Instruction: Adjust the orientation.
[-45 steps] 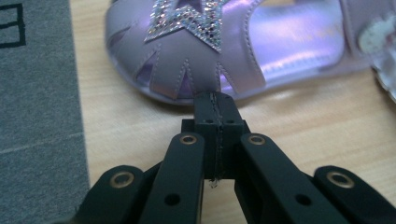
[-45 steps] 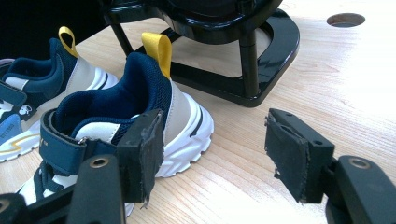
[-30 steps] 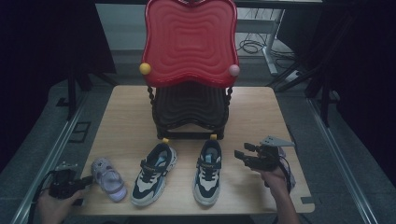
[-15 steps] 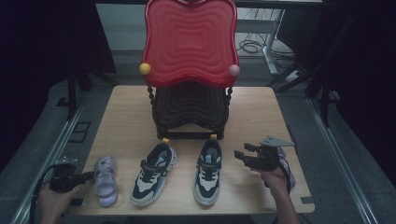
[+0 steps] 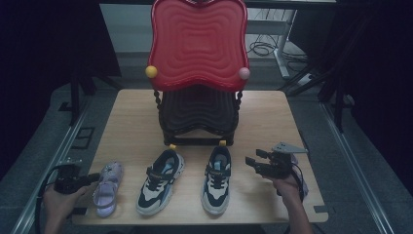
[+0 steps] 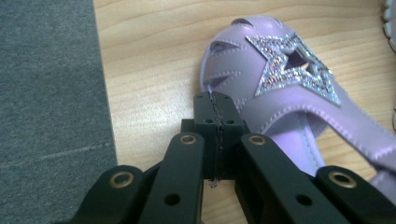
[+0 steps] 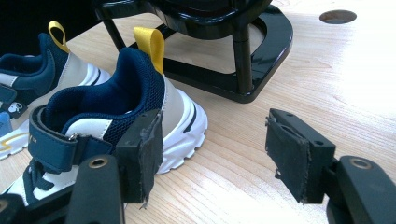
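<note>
Writing: none legible | left gripper (image 6: 218, 116) closed, empty | right gripper (image 7: 212, 154) wide

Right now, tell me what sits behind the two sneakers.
Behind the sneakers stands a black chair with a red back on the wooden table. The floor behind the back is hidden.

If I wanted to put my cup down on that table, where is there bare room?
Bare wood lies on both sides of the black stand under the red chair, out to the table edges. The front strip is crowded: purple sandal, two sneakers, and a hand-held gripper at each end.
</note>
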